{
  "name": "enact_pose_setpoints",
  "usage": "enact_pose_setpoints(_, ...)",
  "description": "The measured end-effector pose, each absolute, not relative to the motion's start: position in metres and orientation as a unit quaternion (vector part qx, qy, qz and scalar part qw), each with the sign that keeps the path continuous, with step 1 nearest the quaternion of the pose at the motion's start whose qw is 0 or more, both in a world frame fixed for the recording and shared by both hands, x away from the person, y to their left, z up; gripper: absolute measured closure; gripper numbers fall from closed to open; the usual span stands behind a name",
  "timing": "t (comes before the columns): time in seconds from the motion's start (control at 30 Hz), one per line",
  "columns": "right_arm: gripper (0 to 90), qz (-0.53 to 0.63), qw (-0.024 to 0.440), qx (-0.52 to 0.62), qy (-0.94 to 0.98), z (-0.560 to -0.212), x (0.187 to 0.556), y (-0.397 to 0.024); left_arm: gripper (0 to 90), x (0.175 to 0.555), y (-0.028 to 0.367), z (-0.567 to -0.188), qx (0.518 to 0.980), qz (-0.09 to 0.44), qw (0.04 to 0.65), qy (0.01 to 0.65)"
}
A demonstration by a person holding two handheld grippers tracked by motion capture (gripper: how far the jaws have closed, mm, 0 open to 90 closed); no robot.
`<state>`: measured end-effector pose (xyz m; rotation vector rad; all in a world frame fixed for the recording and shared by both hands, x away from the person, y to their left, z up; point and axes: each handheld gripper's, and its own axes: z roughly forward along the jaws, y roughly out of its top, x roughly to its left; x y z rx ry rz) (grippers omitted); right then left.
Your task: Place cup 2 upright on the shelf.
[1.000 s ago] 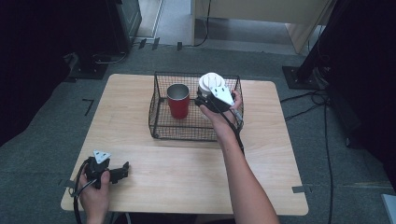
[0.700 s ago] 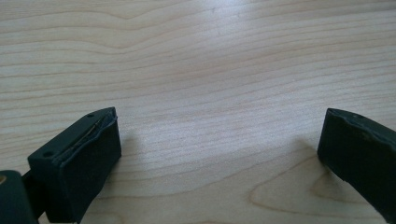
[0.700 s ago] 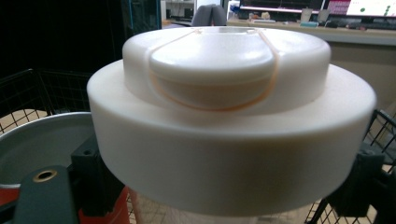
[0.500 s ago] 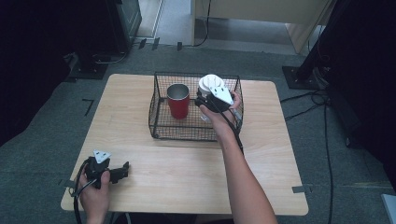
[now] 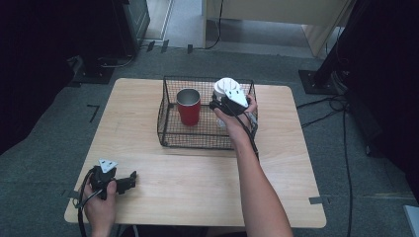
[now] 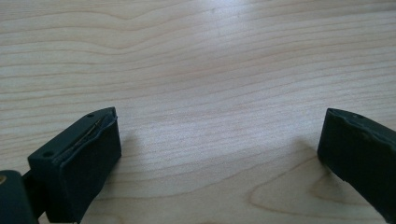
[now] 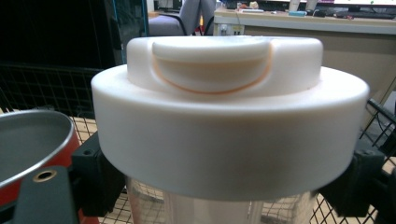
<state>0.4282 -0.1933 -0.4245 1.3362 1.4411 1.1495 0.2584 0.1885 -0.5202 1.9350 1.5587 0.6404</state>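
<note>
A clear tumbler with a wide white lid (image 7: 229, 116) stands inside the black wire basket (image 5: 197, 142), at its right end. My right gripper (image 7: 226, 182) is shut on the tumbler just under the lid, one black pad (image 7: 100, 175) pressing on each side. From above, the right gripper (image 5: 221, 104) hangs over the basket's right half with the white lid (image 5: 224, 84) just beyond it. A red cup (image 5: 188, 107) with a metal inside stands upright in the basket's left half. My left gripper (image 5: 128, 180) rests on the table near the front left corner. The left gripper (image 6: 219, 154) is open over bare wood.
The light wooden table (image 5: 296, 163) has bare room in front of the basket and to its right. Cables (image 5: 341, 106) and dark stands lie on the grey floor around the table. The red cup's rim (image 7: 32, 135) is close to the left of the held tumbler.
</note>
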Motion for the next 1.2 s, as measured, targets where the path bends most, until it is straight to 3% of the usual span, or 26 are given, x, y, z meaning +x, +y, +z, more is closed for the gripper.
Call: enact_pose_setpoints(1.2, 15.3, 0.448, 0.413, 0.527, 0.592, -0.443, 0.441, -0.194, 0.0, 0.258, 0.189, -0.52, 0.723, 0.239, 0.284, 0.582)
